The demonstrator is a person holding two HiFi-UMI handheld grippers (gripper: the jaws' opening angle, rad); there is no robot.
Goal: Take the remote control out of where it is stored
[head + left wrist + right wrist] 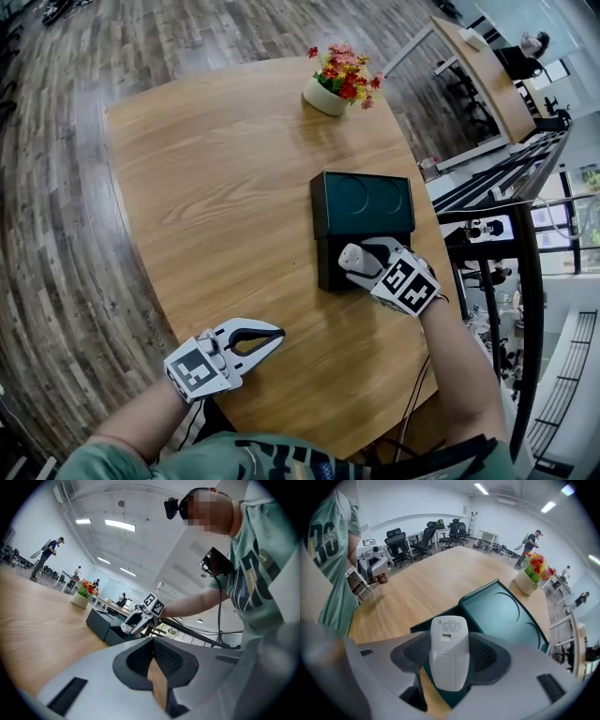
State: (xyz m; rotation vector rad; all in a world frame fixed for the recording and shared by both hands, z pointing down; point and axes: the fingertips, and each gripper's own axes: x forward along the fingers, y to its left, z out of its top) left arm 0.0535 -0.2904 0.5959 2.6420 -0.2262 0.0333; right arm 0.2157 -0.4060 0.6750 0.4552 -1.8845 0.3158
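Note:
A white remote control lies back side up between the jaws of my right gripper, which is shut on it. In the head view the remote control and right gripper are over the open drawer of a dark green storage box at the table's right side. The box's lid has two round recesses. My left gripper rests on the table near the front edge, jaws together with nothing between them. Its pads meet in the left gripper view.
A white pot of red and yellow flowers stands at the far edge of the wooden table. Beyond the box is the table's right edge, with a railing. Office chairs and people stand far off.

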